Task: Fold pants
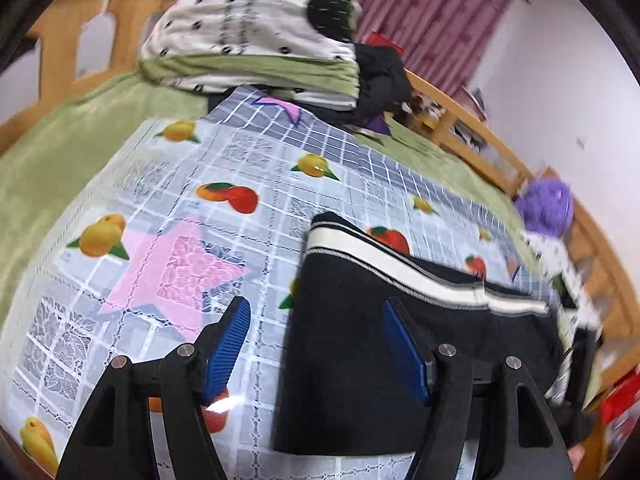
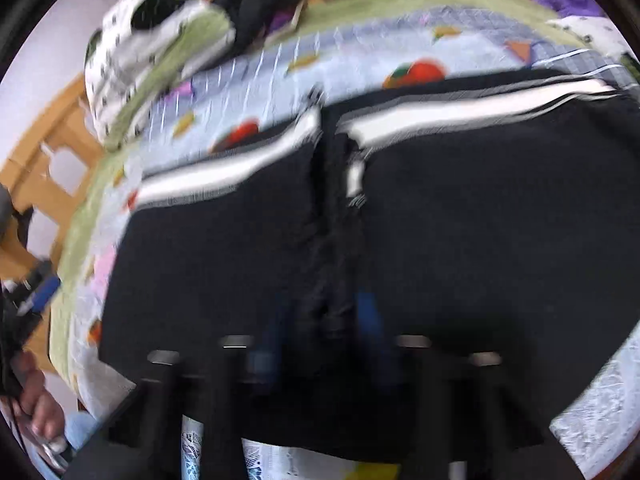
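Fruit-print cloth (image 1: 168, 184) on bed carries black pants (image 1: 360, 344) – long axis crosswise, white stripe on far edge. Left gripper (image 1: 316, 344) spread, empty, straddling pants' left edge. Right gripper (image 2: 324, 320) narrowed around central fold – pinch likely, blur hides contact.

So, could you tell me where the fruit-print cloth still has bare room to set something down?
Free: the fruit-print cloth left of the black white-striped pants, bordered by the green bedspread and, at the far end, the spotted white bundle. Crowded: the right side, under the pants and toward the purple fluffy thing.
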Tool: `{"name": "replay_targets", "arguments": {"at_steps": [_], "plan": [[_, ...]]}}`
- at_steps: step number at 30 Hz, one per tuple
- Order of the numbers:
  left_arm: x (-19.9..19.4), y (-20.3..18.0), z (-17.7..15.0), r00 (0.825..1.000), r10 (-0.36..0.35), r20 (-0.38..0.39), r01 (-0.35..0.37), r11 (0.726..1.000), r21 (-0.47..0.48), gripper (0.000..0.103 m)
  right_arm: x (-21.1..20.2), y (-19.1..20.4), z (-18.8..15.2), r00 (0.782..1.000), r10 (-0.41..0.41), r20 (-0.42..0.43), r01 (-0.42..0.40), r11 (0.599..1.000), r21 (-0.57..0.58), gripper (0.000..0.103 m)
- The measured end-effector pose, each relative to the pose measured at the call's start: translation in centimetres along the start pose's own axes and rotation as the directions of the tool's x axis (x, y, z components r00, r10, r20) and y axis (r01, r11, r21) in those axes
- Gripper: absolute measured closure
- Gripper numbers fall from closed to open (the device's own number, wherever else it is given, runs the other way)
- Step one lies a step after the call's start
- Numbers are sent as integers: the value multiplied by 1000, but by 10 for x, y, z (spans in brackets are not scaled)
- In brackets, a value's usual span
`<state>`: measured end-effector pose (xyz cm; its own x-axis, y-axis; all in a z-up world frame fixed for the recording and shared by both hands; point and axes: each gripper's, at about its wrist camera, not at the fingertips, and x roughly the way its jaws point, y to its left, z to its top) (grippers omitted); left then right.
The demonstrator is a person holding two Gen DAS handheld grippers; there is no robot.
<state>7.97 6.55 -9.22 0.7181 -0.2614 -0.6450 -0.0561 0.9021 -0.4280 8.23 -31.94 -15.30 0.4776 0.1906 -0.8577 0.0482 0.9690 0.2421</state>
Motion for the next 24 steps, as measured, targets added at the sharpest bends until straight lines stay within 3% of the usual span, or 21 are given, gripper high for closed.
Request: {"name": "replay_targets", "arguments": {"at_steps": [2,5,7,10,12,16,21,24], "plan": [[-4,9,2,1000,-26,-3,26,999,-31,37,-17,12,-6,995,-42,89,48,996,-70,87],[-8,10,3,999,-50,-8,50,998,-23,37,-51,12,-21,985,50,165,-30,992,-120,92],[-5,2,1,998,-61,-11,61,998,-3,37,-49,8,-32,993,54,109,-39,990,-137,92],[-3,-3,-1,998,-53,-31,54,998,32,37,-25,1,-43,1000,-19,15,21,991,-135,83],[-2,-7,-3,999,-36,-33,38,998,56,37,-28,0,-43,999,-13,34,18,988,-151,65],[-1,-7,-2,1000,-9,-17,10,998,65,37,-46,-11,-23,991,37,132,-22,994,-110,46],[12,2,-3,998,16,-53,-13,999,40,37,-5,-5,33,998,-11,62,15,997,-74,44],[17,7,-2,997,18,-70,-17,1000,21,37,45,-15,61,998,28,-60,-28,1000,6,43]]}}
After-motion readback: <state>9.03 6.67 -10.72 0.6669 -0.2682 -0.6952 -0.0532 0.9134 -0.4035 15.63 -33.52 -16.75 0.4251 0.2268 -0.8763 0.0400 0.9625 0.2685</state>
